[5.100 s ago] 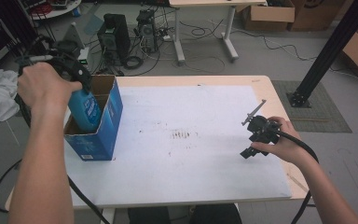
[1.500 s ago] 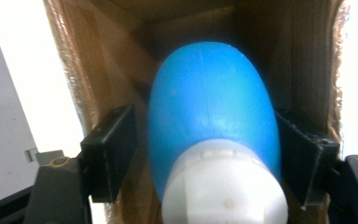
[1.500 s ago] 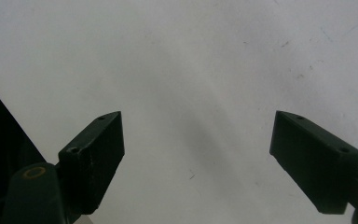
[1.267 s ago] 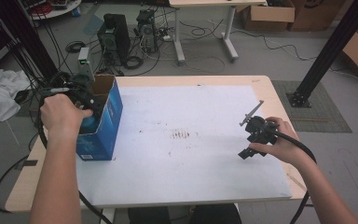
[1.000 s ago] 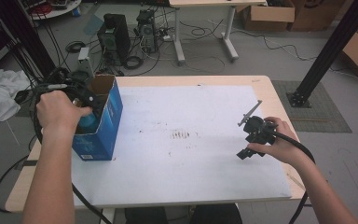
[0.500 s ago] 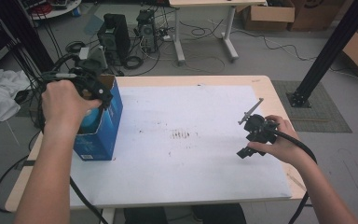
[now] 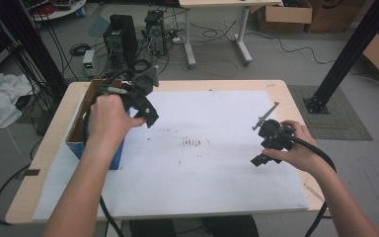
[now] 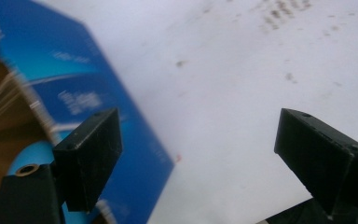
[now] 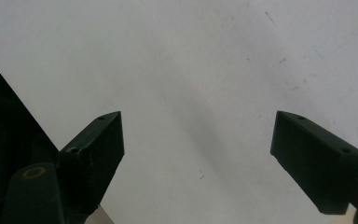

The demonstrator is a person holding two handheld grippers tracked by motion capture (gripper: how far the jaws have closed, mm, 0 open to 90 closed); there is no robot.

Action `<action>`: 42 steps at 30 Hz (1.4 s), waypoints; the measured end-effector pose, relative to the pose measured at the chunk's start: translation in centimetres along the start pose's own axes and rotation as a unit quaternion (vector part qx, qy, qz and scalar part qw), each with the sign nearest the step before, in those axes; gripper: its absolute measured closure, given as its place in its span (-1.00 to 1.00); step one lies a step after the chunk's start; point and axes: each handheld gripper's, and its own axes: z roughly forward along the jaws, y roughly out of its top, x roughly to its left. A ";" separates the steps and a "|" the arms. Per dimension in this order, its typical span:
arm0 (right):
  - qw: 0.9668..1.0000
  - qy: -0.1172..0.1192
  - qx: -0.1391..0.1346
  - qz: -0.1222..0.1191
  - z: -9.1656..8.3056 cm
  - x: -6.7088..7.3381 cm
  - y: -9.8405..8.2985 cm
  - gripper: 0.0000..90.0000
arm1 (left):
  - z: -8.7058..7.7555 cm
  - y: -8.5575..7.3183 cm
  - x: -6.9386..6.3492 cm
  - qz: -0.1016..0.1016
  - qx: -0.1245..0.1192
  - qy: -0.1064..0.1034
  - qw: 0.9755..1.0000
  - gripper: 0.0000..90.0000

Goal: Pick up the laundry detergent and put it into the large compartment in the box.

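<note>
Since the earlier frames my left gripper [image 7: 145, 101] has come up out of the blue box [image 7: 116, 148] and swung right, over the box's near corner toward the white sheet [image 7: 212, 168]; the blue bottle [image 8: 32, 156] it carried is no longer in its jaws. Those jaws have just been opening, and the left gripper view shows them spread wide with nothing between the pads [image 8: 91, 156]. A pale blue curve low in that view, inside the cardboard wall, is probably the bottle lying in the box, though blur makes me hedge.

I judge the drop-off done and the retreat in hand. The next move calls for carrying the left hand clear of the box wall to the open sheet without clipping the rim.

My right gripper [image 7: 271, 138] rests at the sheet's right side, jaws wide apart and empty in its own view, above bare paper.

The high view gives me both hands and the box's place at the table's [image 7: 39, 168] left edge, but my hand hides the box's inside; the left gripper view gives me that interior.
</note>
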 end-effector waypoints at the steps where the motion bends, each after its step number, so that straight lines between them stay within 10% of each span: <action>1: 1.000 0.000 0.000 0.002 0.0 0.0 0.0 -0.62 | 0.2 0.2 -0.5 0.007 0.001 0.000 1.000 -0.65; 20: 1.000 -0.001 0.001 0.004 -0.2 -0.2 0.0 -0.62 | 3.5 2.1 -7.0 0.091 -0.004 -0.023 0.996 -0.66; 42: 1.000 -0.003 -0.002 0.011 -0.4 -0.2 -0.5 -0.62 | 3.5 2.2 -7.5 0.097 -0.005 -0.009 0.995 -0.66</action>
